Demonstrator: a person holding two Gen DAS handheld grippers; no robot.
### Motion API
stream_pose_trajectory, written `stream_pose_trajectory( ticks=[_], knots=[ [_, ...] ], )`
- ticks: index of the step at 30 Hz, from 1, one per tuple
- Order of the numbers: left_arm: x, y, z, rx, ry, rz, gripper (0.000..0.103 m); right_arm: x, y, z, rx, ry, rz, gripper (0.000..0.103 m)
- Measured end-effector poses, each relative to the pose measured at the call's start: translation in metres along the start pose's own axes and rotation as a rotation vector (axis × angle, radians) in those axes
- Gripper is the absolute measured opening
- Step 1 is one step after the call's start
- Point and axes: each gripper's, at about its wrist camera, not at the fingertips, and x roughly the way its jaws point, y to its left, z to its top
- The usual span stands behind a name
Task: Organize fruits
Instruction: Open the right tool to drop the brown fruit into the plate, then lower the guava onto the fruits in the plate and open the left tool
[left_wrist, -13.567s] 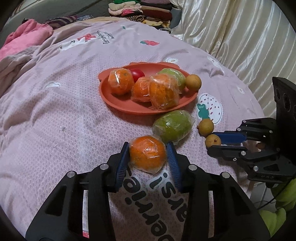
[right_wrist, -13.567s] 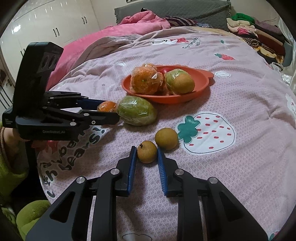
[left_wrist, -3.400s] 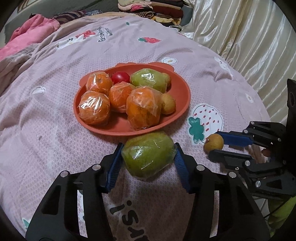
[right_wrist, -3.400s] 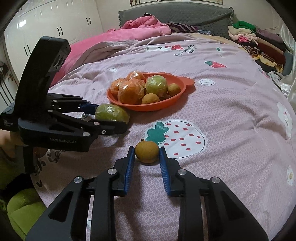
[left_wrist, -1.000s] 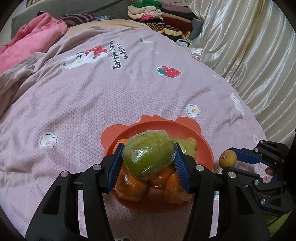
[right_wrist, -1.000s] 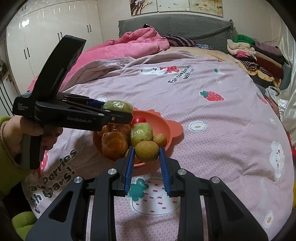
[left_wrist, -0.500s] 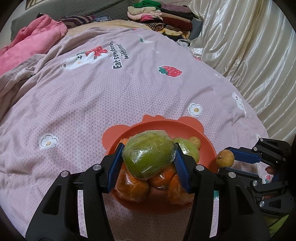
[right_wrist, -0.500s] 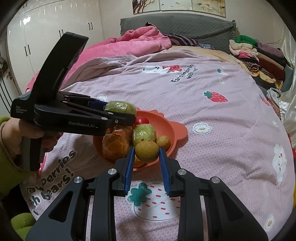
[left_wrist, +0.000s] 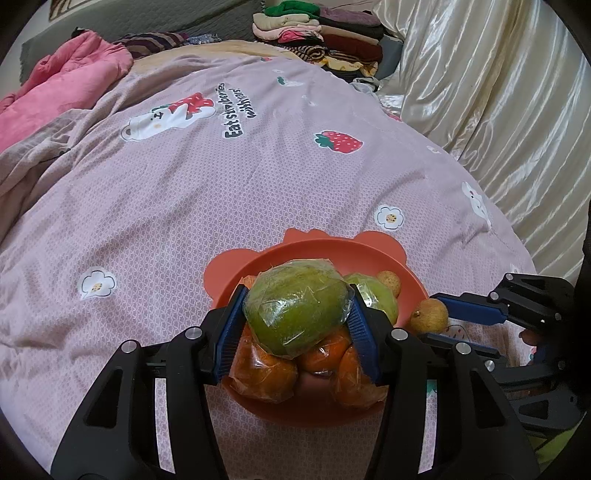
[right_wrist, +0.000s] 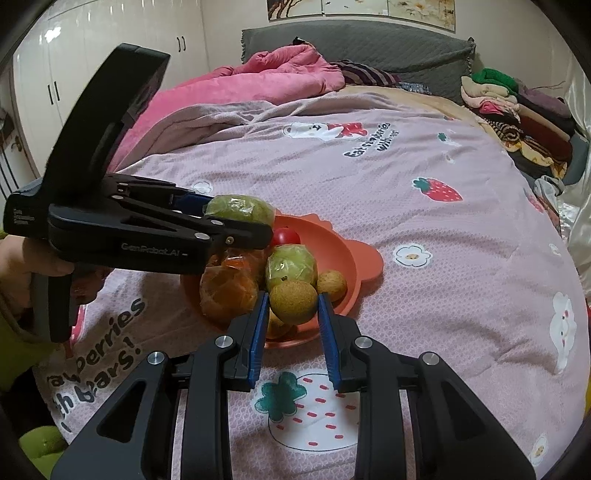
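Blue-ribbed left tongs (left_wrist: 295, 317) pinching a plastic-wrapped green mango (left_wrist: 295, 312) above the smooth orange bowl (left_wrist: 332, 254), right tongs (right_wrist: 292, 314) pinching a rough brown round fruit (right_wrist: 293, 301) over its near rim, glossy wrapped oranges (left_wrist: 264, 373) piled inside, quilted pink bedspread (left_wrist: 184, 206) beneath.

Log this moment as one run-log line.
left gripper: holding wrapped green fruit over orange plate | right gripper: holding small brown fruit

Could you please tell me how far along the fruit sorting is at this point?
Nearly done: wrapped oranges and other fruit already fill the orange plate. The left gripper holds a wrapped green fruit over it; the right gripper holds a small brown fruit. Both need releasing.
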Motion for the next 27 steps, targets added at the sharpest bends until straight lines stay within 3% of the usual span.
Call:
stream_pose_trajectory(
  ticks=[3,5,15,27],
  knots=[
    [-0.001,0.0,-0.001,-0.002,0.0,0.0,0.045,0.001,-0.001,-0.001,0.007,-0.002,0.003,0.031],
    [-0.001,0.0,-0.001,-0.002,0.0,0.0,0.045,-0.001,-0.001,-0.001,0.01,-0.009,0.002,0.047],
    [-0.001,0.0,-0.001,-0.002,0.0,0.0,0.045,-0.013,-0.003,-0.006,0.021,-0.028,-0.007,0.051],
    [-0.01,0.0,0.002,-0.007,-0.029,0.002,0.048,-0.027,0.001,-0.012,0.025,-0.039,-0.022,0.068]
  ],
)
